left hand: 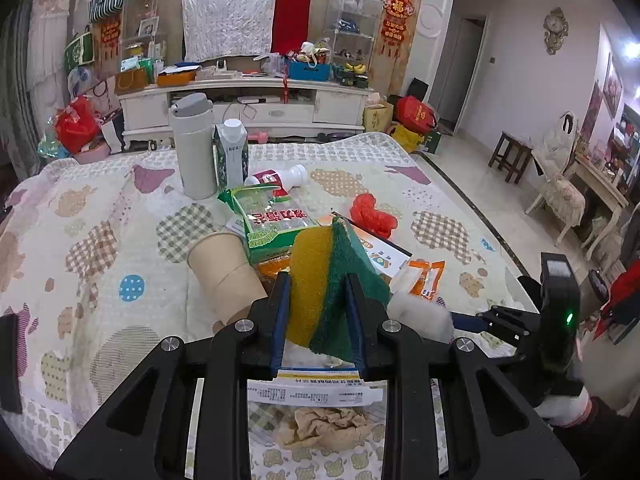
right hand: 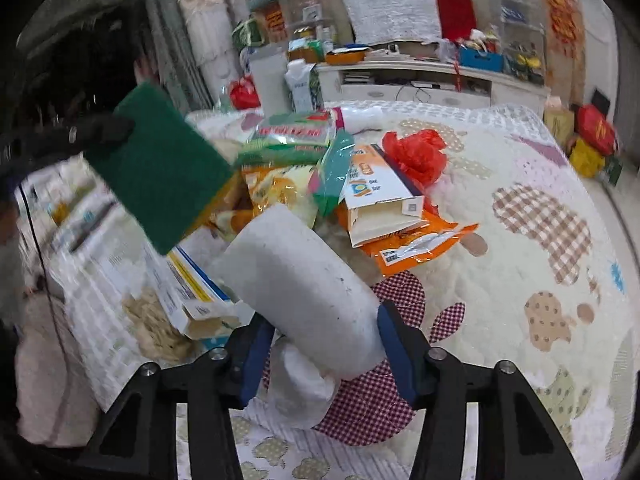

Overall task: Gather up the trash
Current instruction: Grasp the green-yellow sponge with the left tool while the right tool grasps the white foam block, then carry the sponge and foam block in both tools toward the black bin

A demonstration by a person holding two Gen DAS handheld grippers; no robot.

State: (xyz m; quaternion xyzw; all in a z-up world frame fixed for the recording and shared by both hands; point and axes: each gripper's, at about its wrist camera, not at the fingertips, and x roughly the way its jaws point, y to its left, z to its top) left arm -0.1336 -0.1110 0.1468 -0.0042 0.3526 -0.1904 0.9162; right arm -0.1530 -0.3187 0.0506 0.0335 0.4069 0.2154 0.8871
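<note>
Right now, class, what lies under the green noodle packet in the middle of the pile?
Under the packet an orange wrapper and a white leaflet poke out. The packet covers the rest.

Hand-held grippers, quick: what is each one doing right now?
Left hand-held gripper: closed on the yellow-and-green sponge, lifted above the table.
Right hand-held gripper: closed on the white paper roll.

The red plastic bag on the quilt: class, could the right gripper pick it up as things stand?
Probably not yet. The right gripper is already shut on a white paper roll, so it has no free grip. The red plastic bag itself lies uncovered on the quilt beside the orange carton.
</note>
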